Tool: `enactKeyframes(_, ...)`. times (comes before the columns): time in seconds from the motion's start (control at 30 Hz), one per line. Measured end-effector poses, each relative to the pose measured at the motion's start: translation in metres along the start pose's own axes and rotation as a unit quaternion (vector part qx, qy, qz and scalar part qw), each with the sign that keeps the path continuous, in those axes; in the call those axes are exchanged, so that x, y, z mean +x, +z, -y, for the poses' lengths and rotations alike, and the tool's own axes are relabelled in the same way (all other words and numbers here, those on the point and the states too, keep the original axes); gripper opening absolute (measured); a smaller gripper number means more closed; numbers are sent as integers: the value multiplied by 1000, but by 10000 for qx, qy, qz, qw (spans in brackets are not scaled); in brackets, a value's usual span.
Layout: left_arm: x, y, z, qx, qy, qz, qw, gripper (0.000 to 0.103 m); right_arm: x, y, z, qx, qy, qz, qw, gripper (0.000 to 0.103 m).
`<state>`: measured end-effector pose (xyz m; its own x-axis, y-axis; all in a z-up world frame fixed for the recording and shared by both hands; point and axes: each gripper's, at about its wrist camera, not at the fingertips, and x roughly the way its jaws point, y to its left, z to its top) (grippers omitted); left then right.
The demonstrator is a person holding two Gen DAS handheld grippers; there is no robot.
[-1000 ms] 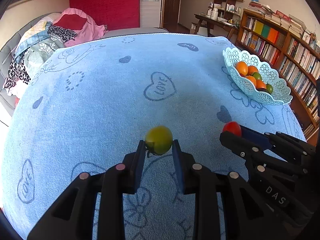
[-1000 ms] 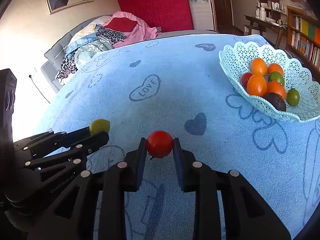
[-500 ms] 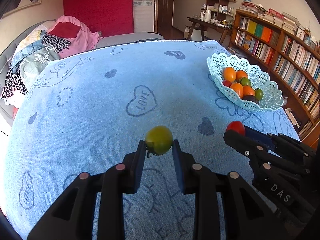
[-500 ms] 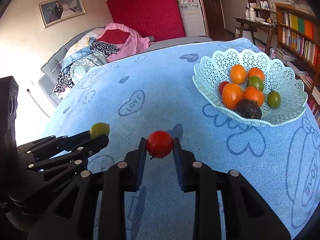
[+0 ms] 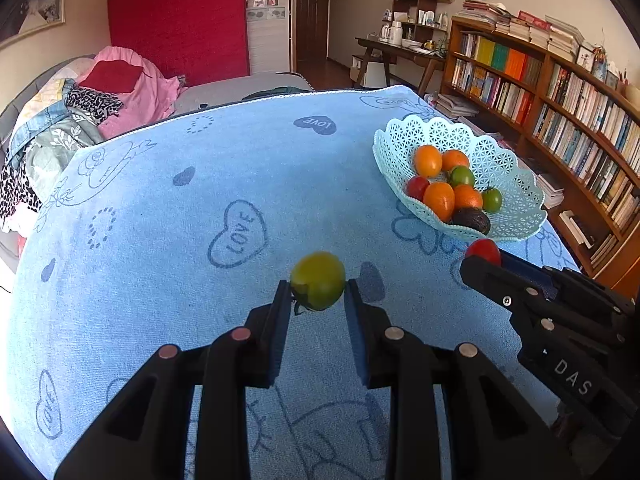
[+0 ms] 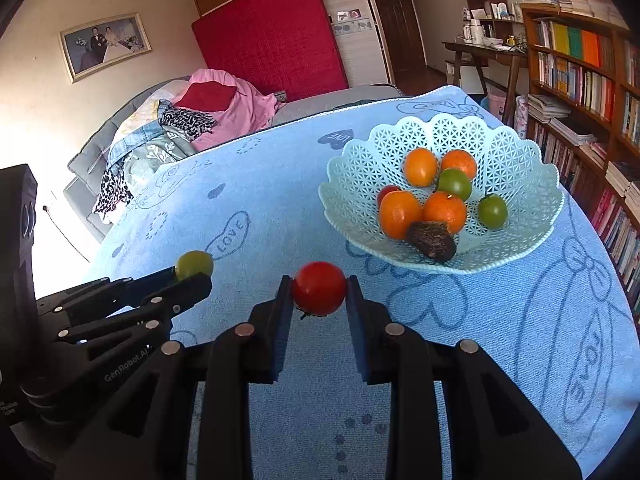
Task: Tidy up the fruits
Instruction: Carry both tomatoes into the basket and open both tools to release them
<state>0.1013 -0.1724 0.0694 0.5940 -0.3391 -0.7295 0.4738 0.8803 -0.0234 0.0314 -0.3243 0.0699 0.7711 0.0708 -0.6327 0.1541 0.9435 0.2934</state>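
Observation:
A yellow-green tomato is pinched between the fingers of my left gripper, held above the blue cloth. My right gripper is shut on a red tomato, also off the cloth. Each gripper shows in the other's view: the right one at the right with its red tomato, the left one at the left with its green tomato. A pale green lattice basket lies ahead to the right, holding several oranges, green and red tomatoes and a dark avocado.
The blue towel cloth with heart and "LOVE" prints covers the table. Its right edge runs close to wooden bookshelves. Behind the far edge stands a sofa piled with clothes and a red panel.
Both grippers have carried their tomatoes forward and a little up toward the basket, which now looks larger and nearer in both views. Both grips are unchanged.

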Motion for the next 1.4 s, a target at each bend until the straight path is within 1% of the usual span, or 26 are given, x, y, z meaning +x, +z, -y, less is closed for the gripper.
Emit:
enactKeyframes(0.47, 14, 30, 39, 286, -247, 82, 9993, 28, -19, 20, 46, 322, -345, 314, 9984, 28)
enactKeyframes(0.83, 35, 51, 67, 540, -406, 62, 9977, 28, -18, 31, 81, 594, -568, 415, 9958, 28)
enactKeyframes(1.07, 46, 61, 81, 640, -452, 81, 9969, 28, -18, 35, 95, 675, -668, 457, 9944, 28)
enactKeyframes(1.4, 55, 69, 87, 712, -413, 132, 9965, 28, -15, 38, 99, 674, -736, 483, 9938, 28)
